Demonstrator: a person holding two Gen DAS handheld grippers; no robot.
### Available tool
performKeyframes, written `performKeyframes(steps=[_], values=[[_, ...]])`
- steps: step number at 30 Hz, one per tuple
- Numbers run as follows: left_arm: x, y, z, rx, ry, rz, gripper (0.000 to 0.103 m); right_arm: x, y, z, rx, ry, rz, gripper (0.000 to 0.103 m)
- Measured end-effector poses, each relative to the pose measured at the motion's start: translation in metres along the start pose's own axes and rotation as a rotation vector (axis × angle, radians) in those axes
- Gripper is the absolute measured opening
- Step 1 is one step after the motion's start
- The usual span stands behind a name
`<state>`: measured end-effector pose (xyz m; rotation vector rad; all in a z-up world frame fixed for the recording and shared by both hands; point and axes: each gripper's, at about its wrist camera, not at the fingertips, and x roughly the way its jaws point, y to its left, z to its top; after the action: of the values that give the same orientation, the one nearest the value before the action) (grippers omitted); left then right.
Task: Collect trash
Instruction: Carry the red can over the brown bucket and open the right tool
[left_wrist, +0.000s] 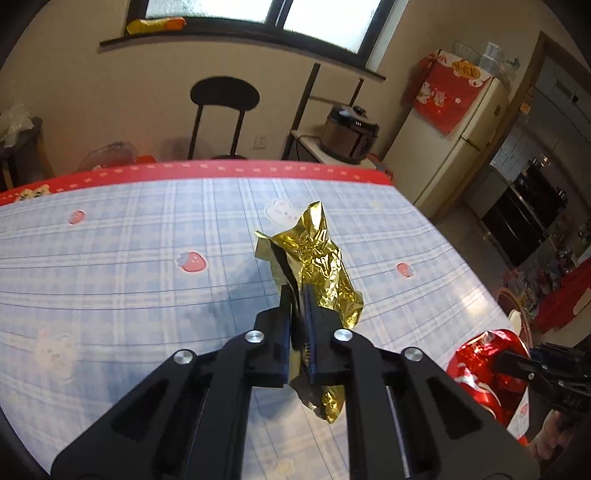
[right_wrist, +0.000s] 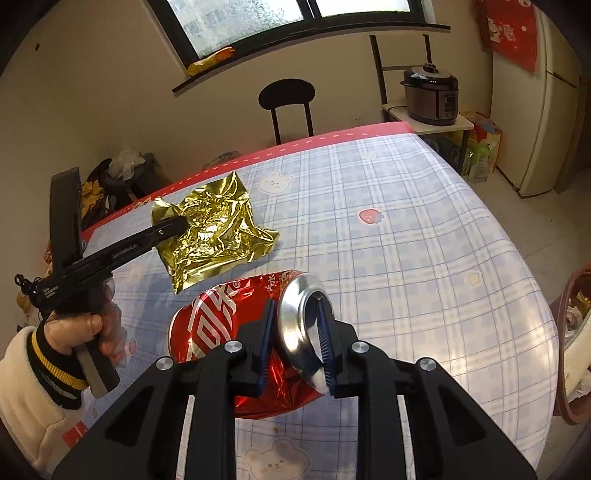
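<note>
My left gripper (left_wrist: 295, 291) is shut on a crumpled gold foil wrapper (left_wrist: 317, 254) and holds it above the table. From the right wrist view the wrapper (right_wrist: 214, 229) hangs from the left gripper (right_wrist: 181, 222) over the table's left part. My right gripper (right_wrist: 297, 308) is shut on the rim of a crushed red soda can (right_wrist: 221, 314), one finger inside its silver end. The can (left_wrist: 484, 369) also shows at the lower right of the left wrist view, with the right gripper (left_wrist: 517, 363) on it.
The table (right_wrist: 424, 240) has a blue plaid cloth with a red border. A round bin or basket (right_wrist: 569, 347) stands off its right edge. A black chair (left_wrist: 223, 110) stands behind the table. A rice cooker (right_wrist: 432, 94) and a fridge (left_wrist: 458, 140) stand at the right.
</note>
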<state>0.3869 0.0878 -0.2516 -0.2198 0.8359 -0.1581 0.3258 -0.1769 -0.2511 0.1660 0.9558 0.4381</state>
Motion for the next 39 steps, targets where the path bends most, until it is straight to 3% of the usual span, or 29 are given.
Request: performKeyframes(steps=[11, 18, 27, 39], values=[[-0.138, -0.02, 0.011, -0.017, -0.158, 0.123, 0.01, -0.054, 0.007, 0.037, -0.052, -0.082, 0.093, 0.023], [-0.19, -0.058, 0.002, -0.046, -0.237, 0.152, 0.011, -0.091, -0.021, 0.038, -0.062, -0.127, 0.129, 0.023], [-0.203, -0.125, -0.021, -0.091, -0.27, 0.116, 0.011, -0.134, -0.116, 0.028, 0.008, -0.159, 0.052, 0.023], [-0.144, -0.23, -0.04, -0.043, -0.201, -0.023, 0.011, -0.184, -0.294, -0.012, 0.185, -0.176, -0.259, 0.023]])
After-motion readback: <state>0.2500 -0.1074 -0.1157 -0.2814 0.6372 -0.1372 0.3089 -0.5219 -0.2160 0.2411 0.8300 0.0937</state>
